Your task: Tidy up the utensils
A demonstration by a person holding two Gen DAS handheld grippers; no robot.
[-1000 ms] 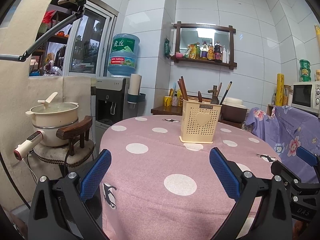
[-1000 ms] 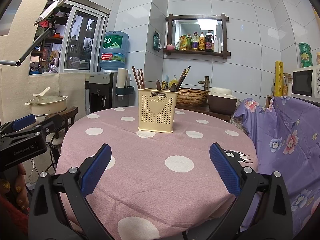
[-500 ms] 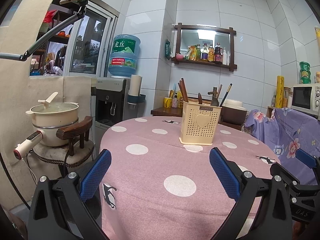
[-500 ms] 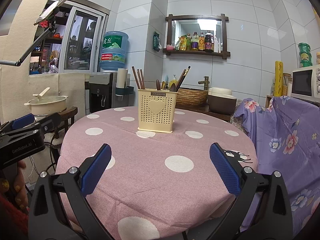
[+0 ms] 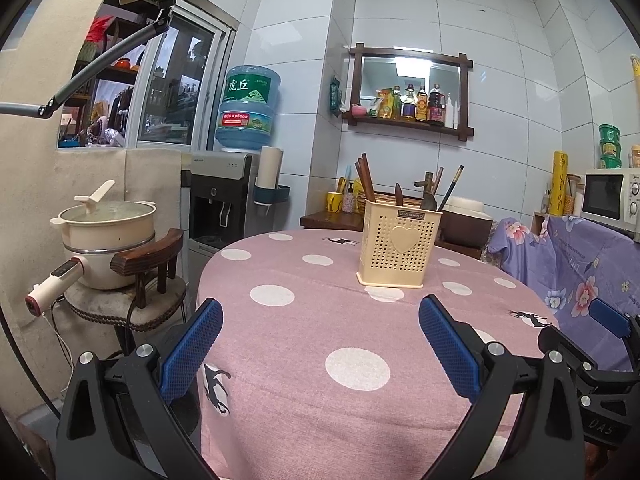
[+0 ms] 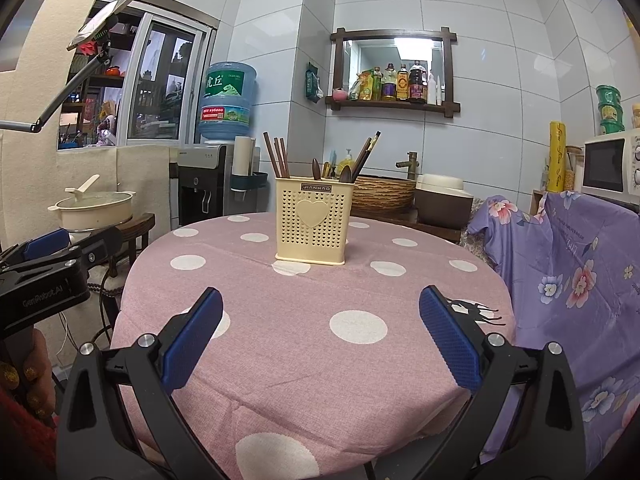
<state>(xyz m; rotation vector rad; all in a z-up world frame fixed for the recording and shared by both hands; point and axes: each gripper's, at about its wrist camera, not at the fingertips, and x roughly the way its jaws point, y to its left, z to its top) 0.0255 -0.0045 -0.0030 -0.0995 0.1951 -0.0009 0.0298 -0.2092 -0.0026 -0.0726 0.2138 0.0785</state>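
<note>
The left tongs [image 5: 320, 344] were spread wide, with nothing between the blue pads [image 5: 192, 350], and they hung over the near part of the table [image 5: 300, 344]. The right tongs [image 6: 320, 338] were spread wide too and held nothing; their pads [image 6: 448, 340] stood over the near edge of the same table. In the right view, the left tongs appeared at the left border, beside the table and apart from it.

The holder [image 5: 398, 250] was a cream plastic box with small holes and a heart on its front. It stood upright on the far half of the table, well apart from both tongs. In the right view the holder [image 6: 314, 222] was almost straight ahead, in the left view a little to the right of the middle. Dark brown chopsticks [image 6: 276, 156] leaned out of its left side, and more dark sticks [image 6: 368, 152] and two spoon-like pieces [image 6: 346, 174] stood in its right side. I could not tell how the inside was divided.

The table was round, with a pink cloth with white dots. At its left a pot [image 5: 106, 222] sat on a small wooden chair [image 5: 152, 256]. Behind it stood a water dispenser [image 5: 222, 196] with a blue bottle [image 5: 248, 106]. On the wall hung a shelf [image 6: 394, 106] with bottles, and at the right stood a microwave [image 6: 612, 162] above a purple flowered cloth [image 6: 568, 264].
</note>
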